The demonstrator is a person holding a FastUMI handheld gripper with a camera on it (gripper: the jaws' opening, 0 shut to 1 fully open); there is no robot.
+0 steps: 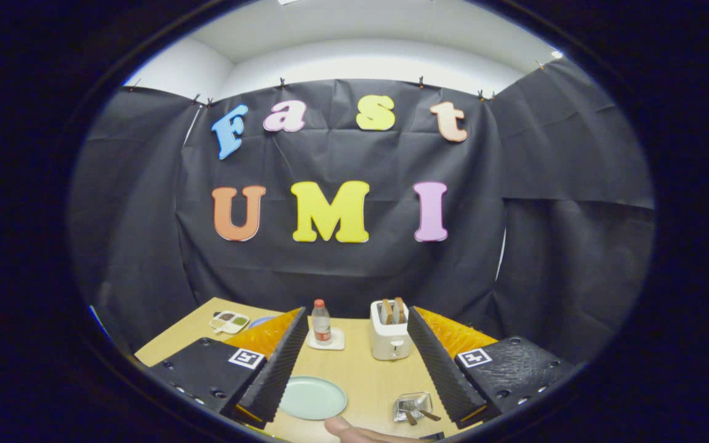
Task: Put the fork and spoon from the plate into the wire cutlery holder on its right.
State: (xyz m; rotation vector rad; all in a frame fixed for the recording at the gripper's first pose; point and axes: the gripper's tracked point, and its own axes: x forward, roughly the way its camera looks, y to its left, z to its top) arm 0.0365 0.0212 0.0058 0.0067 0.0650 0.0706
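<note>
The gripper hangs above the wooden table with its fingers spread wide and nothing between them. In the gap, at about 7 o'clock from its middle, lies a pale green plate, just beside the left finger. At 4 o'clock, close to the right finger, sits the wire cutlery holder, with what seem to be two brown handles poking out of it; the view is too small to tell fork from spoon. Beyond the fingers, at 11 o'clock, a small bottle stands on a white coaster, and at 1 o'clock a white toaster holds slices. At 6 o'clock a fingertip shows.
</note>
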